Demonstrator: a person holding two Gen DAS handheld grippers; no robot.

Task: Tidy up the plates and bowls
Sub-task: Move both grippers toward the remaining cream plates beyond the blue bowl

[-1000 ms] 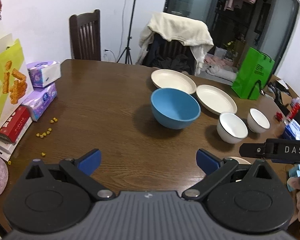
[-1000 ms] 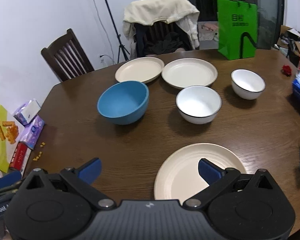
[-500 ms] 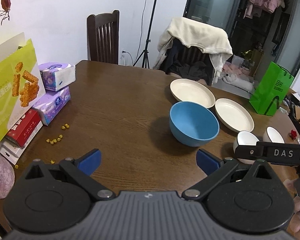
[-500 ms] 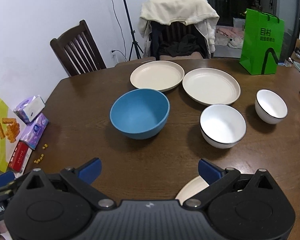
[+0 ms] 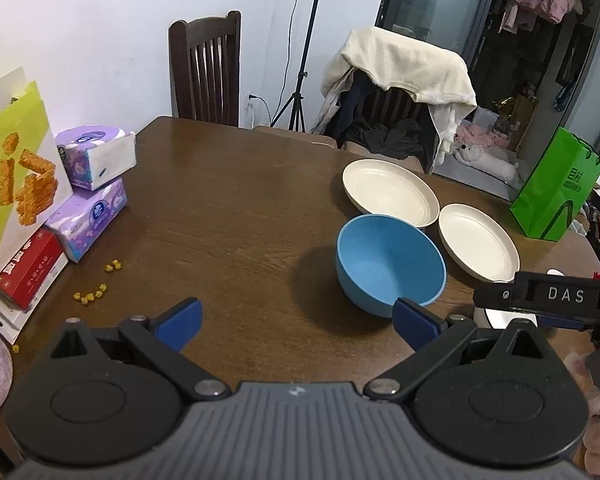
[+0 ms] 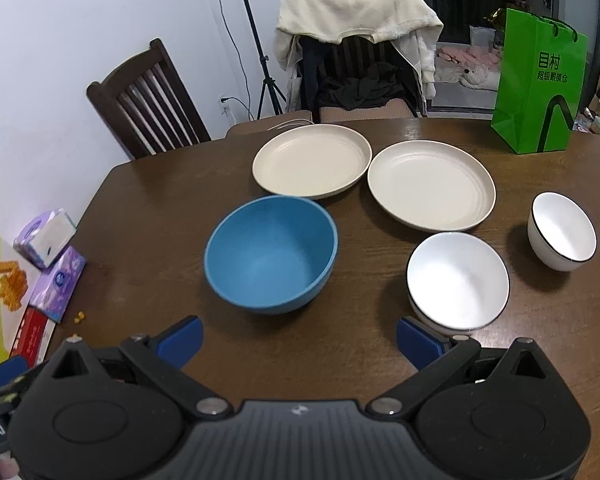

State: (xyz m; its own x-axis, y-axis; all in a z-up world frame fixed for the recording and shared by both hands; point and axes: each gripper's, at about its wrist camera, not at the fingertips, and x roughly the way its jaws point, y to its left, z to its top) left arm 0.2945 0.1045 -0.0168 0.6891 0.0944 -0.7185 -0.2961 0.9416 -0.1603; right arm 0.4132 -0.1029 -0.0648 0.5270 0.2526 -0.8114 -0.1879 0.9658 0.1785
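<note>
Right wrist view, near to far: the right gripper (image 6: 298, 336) hangs over the table (image 6: 340, 356) with its blue fingers (image 6: 180, 338) spread wide and nothing between them. At 11 o'clock just ahead sits the blue bowl (image 6: 271, 254), upright and empty. At 1 o'clock, just past the right fingertip, is a white bowl (image 6: 458, 280), empty; a smaller white bowl (image 6: 562, 236) stands apart at 2 o'clock, also empty. Farther on, two cream plates lie side by side, nearly touching: the left plate (image 6: 312, 164) at 12 o'clock, just behind the blue bowl, and the right plate (image 6: 431, 184) at 1 o'clock. Both are bare. A green bag (image 6: 540, 80) stands at the far edge.

From the left wrist, the left gripper (image 5: 296, 322) is likewise spread and grasps nothing; the blue bowl (image 5: 390, 270) lies at 1 o'clock. Tissue packs (image 5: 96, 184) sit at 10 o'clock.
</note>
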